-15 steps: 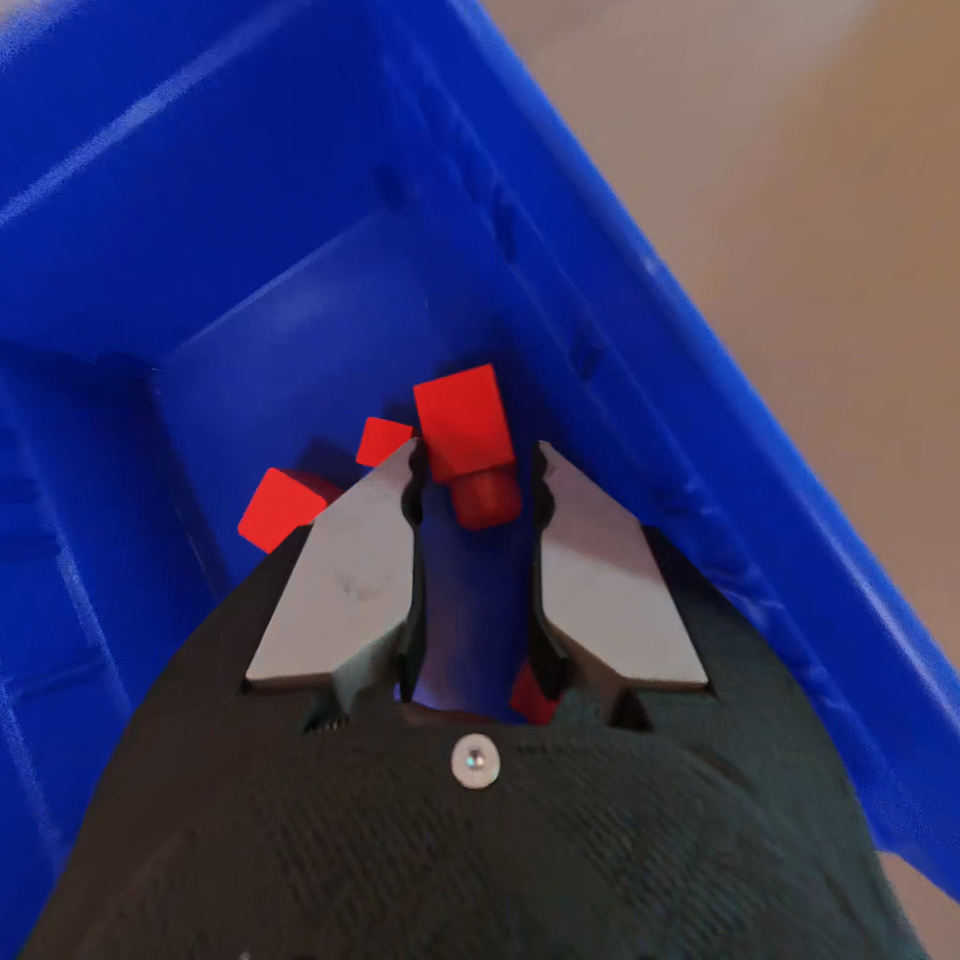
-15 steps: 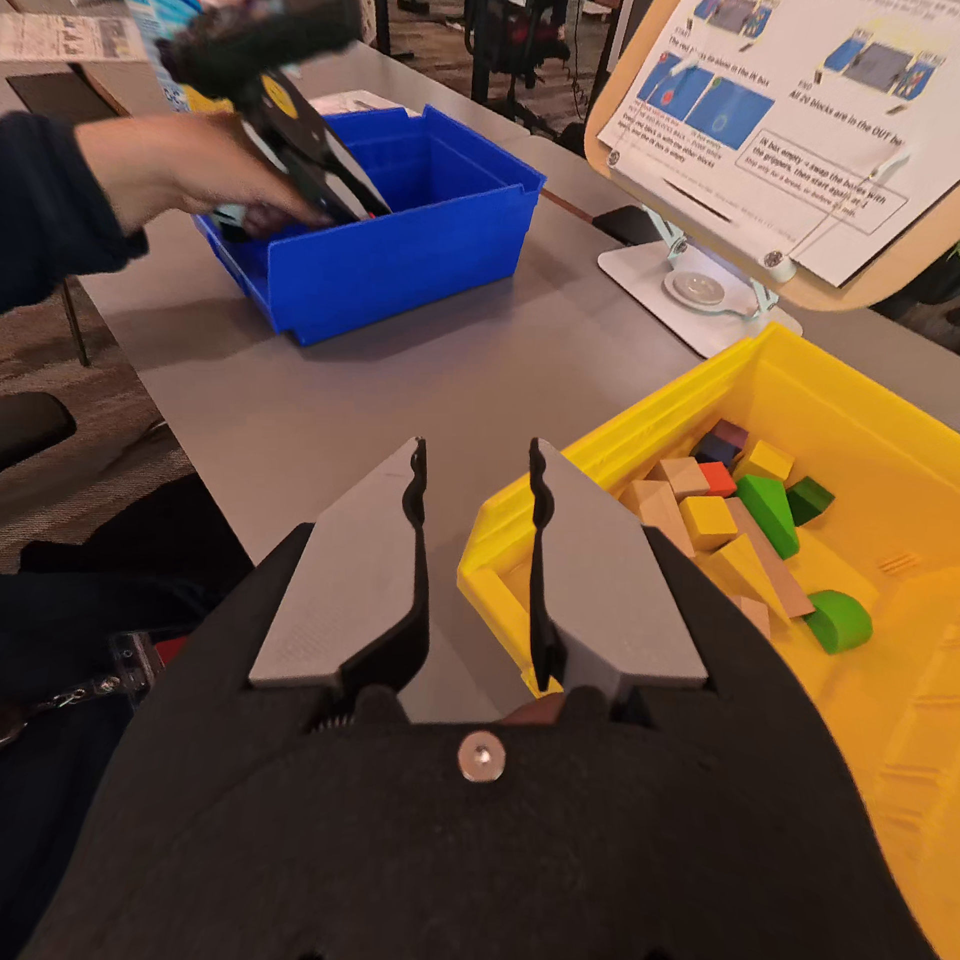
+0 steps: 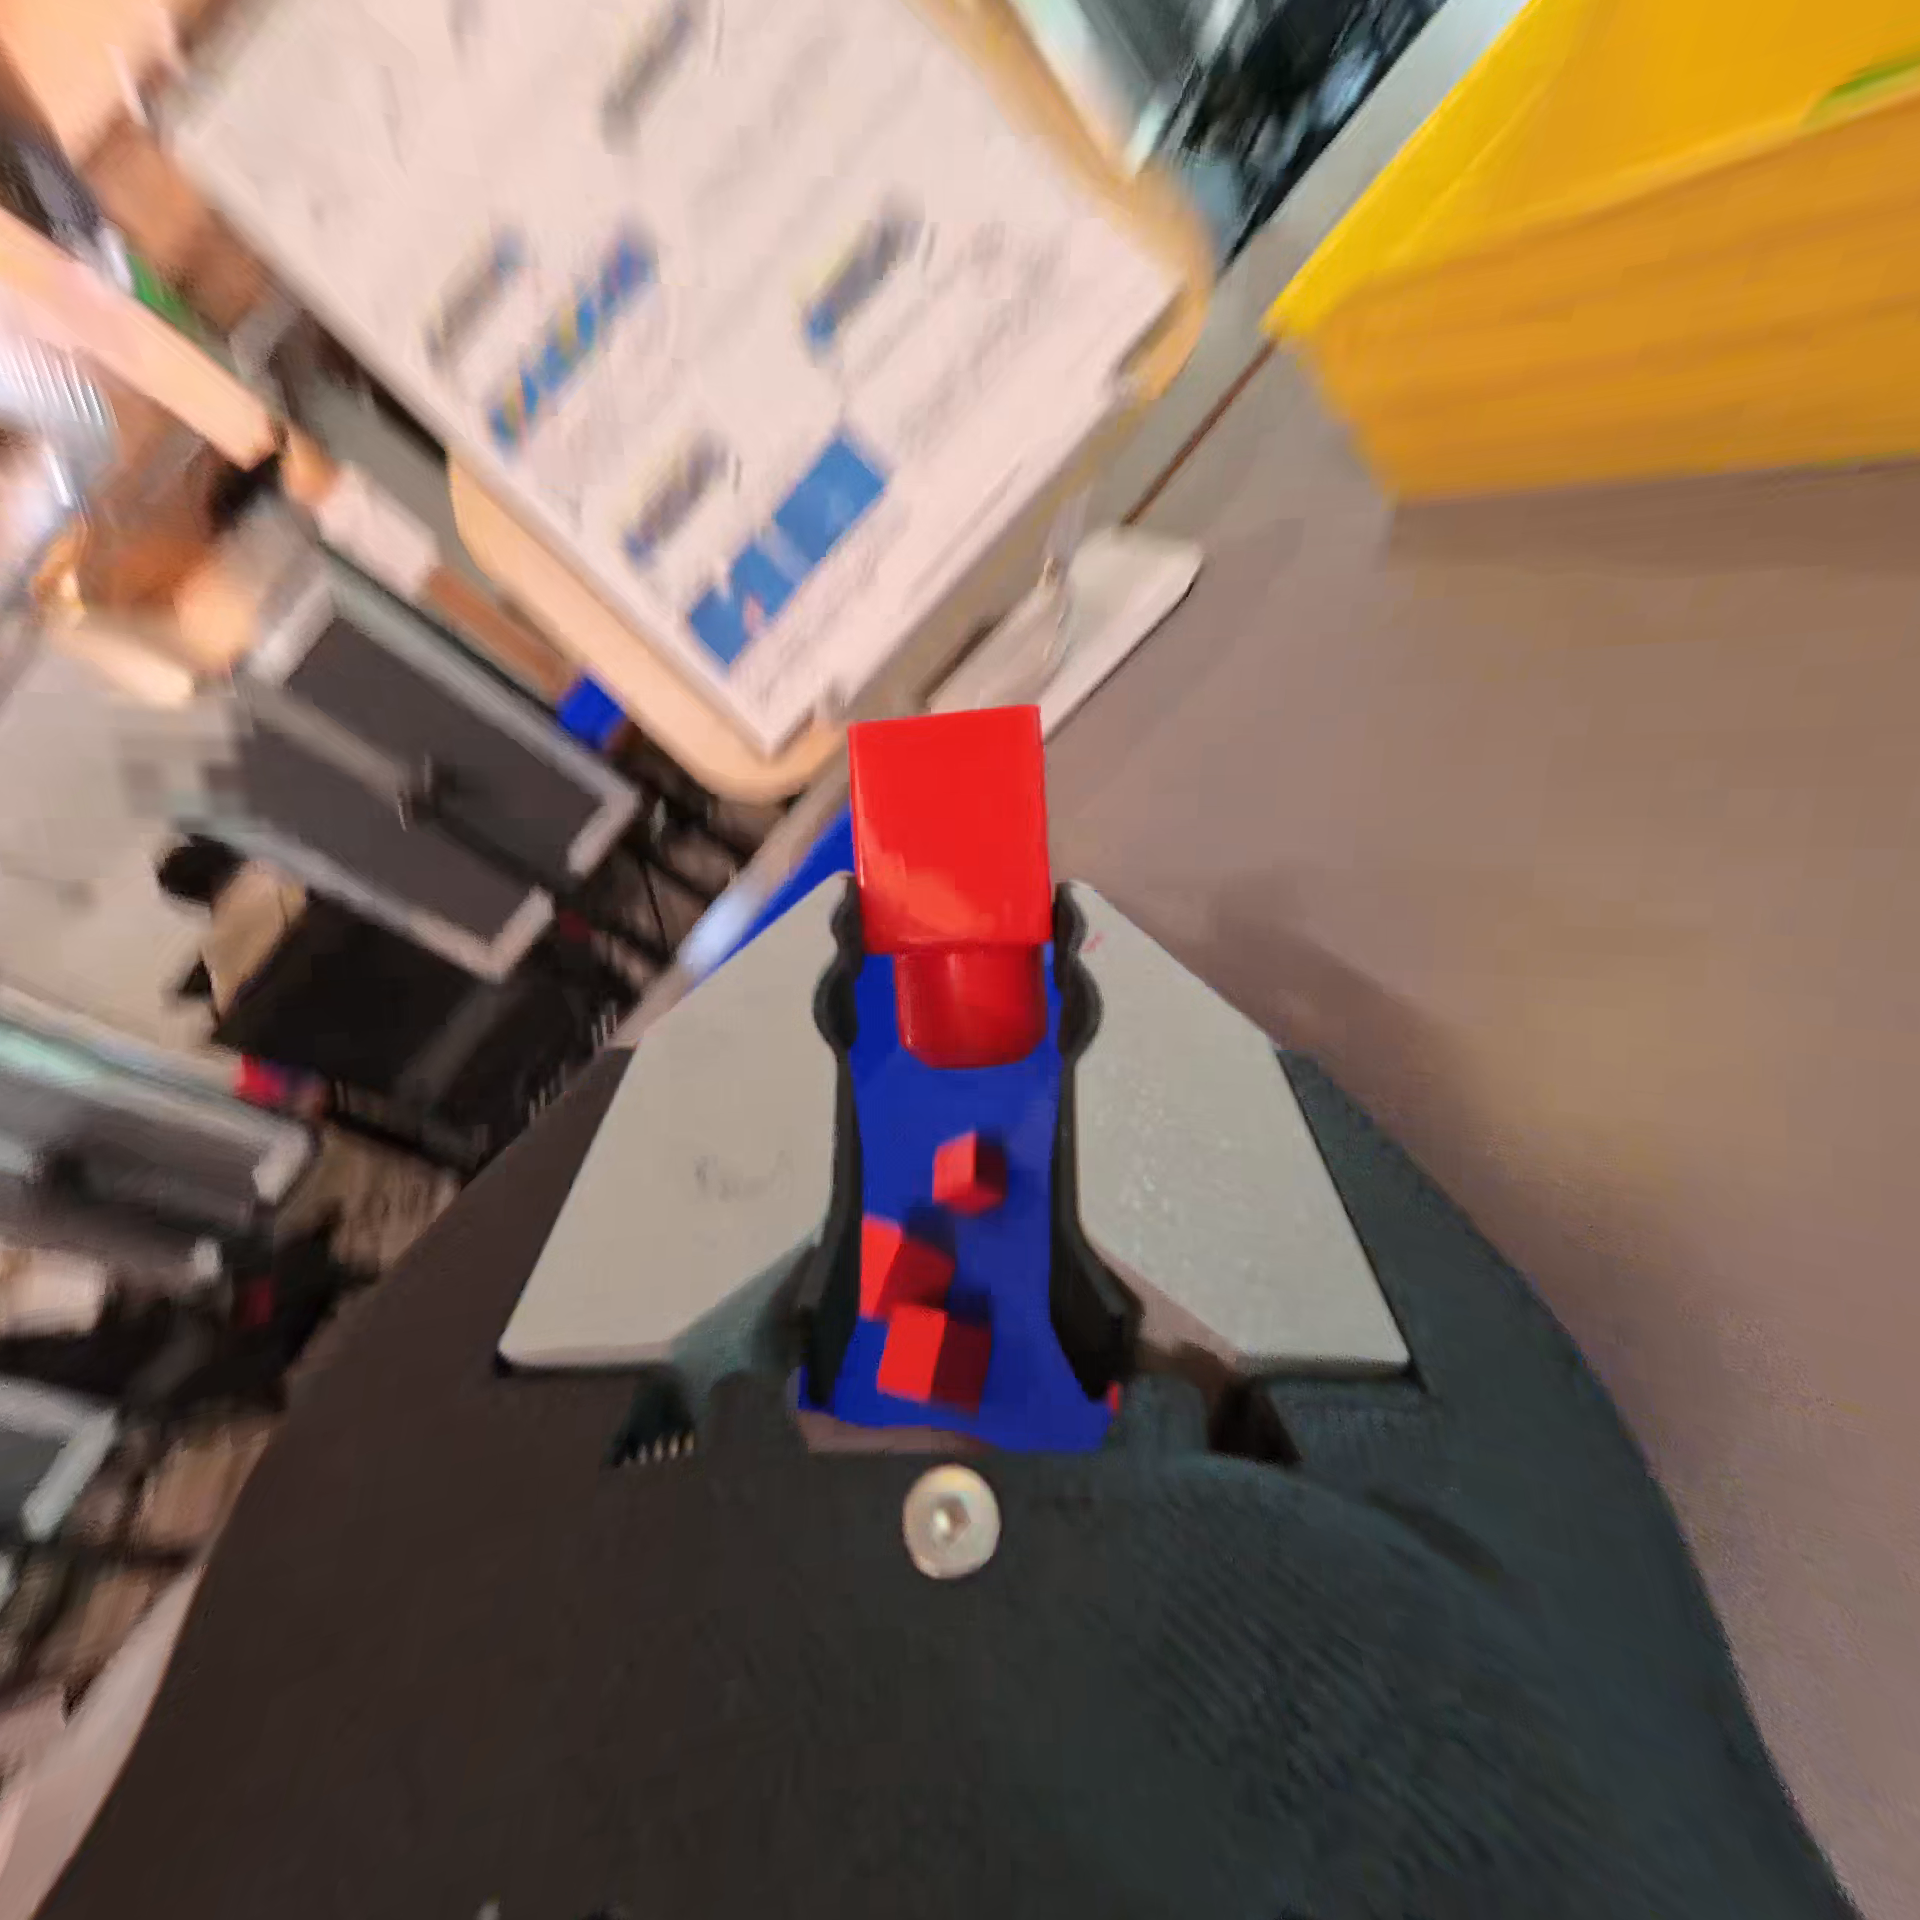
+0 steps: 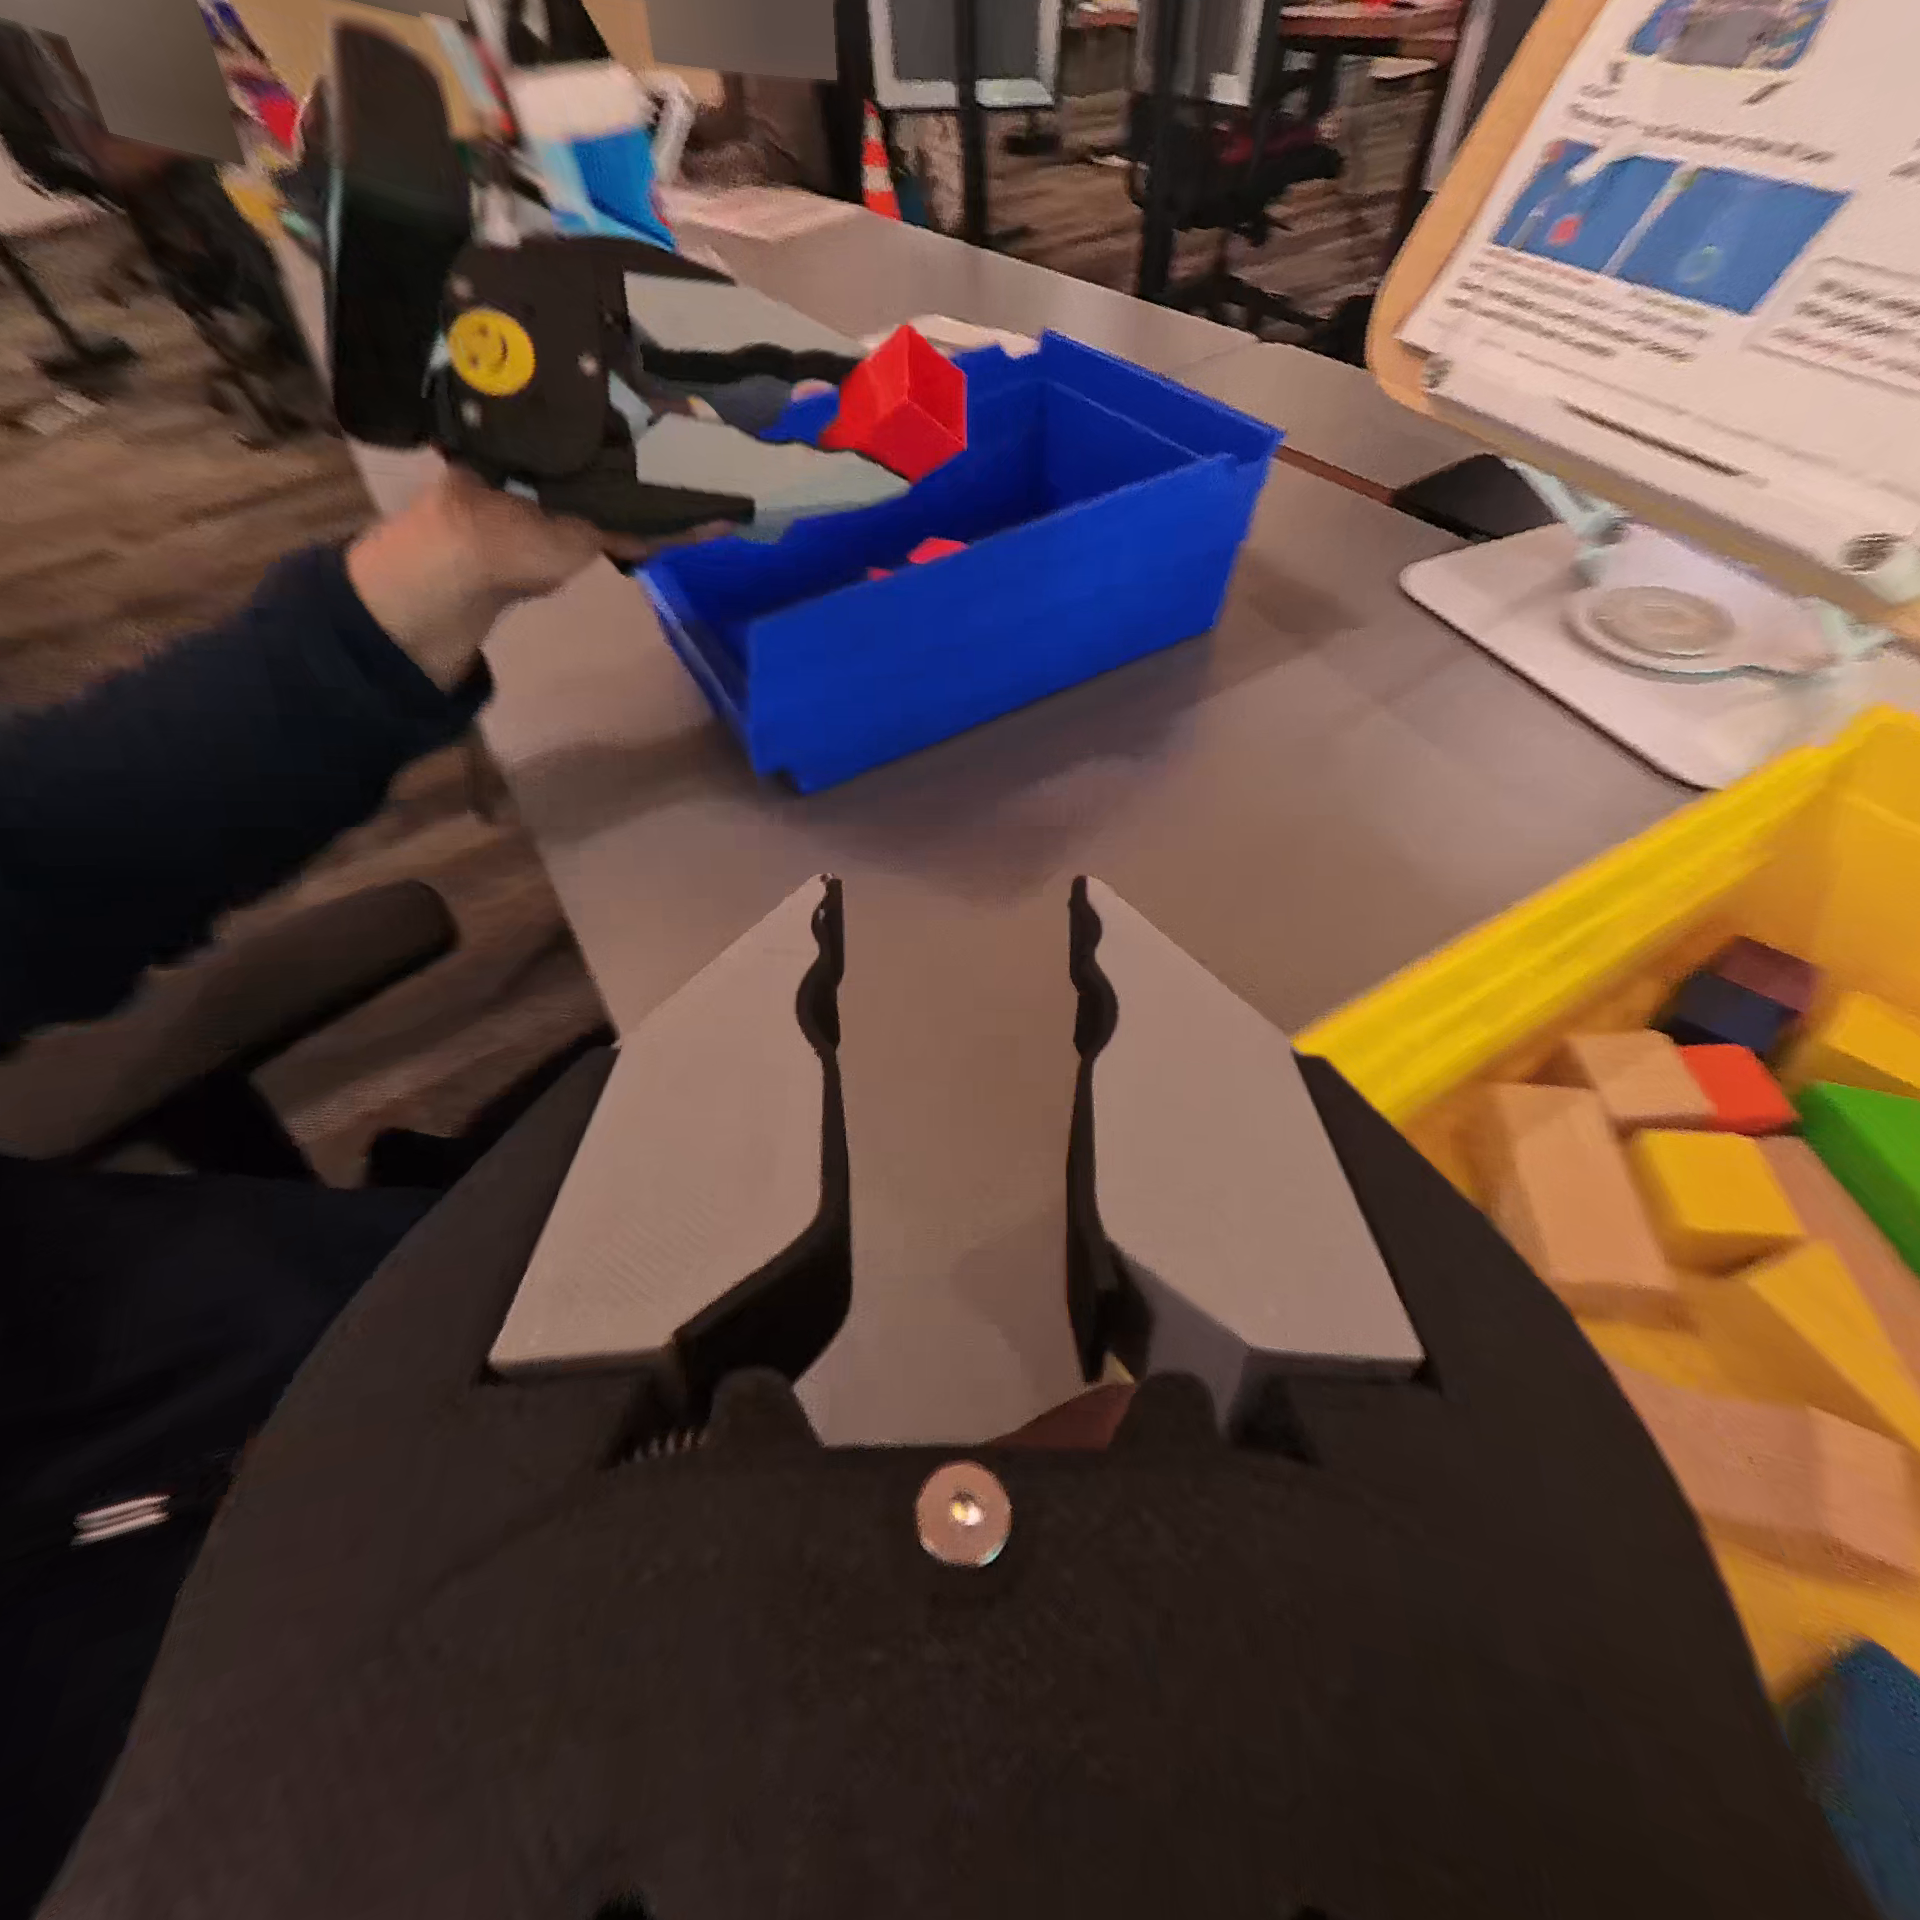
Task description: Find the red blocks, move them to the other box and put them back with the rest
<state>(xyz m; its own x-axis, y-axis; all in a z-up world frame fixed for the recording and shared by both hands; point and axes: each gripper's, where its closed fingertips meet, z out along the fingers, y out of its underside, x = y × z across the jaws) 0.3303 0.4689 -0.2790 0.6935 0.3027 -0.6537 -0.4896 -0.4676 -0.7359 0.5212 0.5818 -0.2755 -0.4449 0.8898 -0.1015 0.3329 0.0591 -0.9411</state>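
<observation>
Gripping a red block [image 3: 943, 821] in our left tool [image 3: 956, 904], we are seeing the yellow box [image 3: 1621, 312] at two o'clock; our right tool [image 4: 951, 894] is gaping bare over the surface [image 4: 1195, 831], its view alone showing the blue box [image 4: 987, 644].

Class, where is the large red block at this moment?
The large red block is gripped at the tips of the left tongs, lifted above the blue box holding smaller red blocks.

We see a printed instruction sheet [image 4: 1704, 260] on a tan board, its writing too blurred to read, and a yellow smiley sticker [image 4: 490, 351] on the left hand-held gripper [image 4: 831, 400].
</observation>
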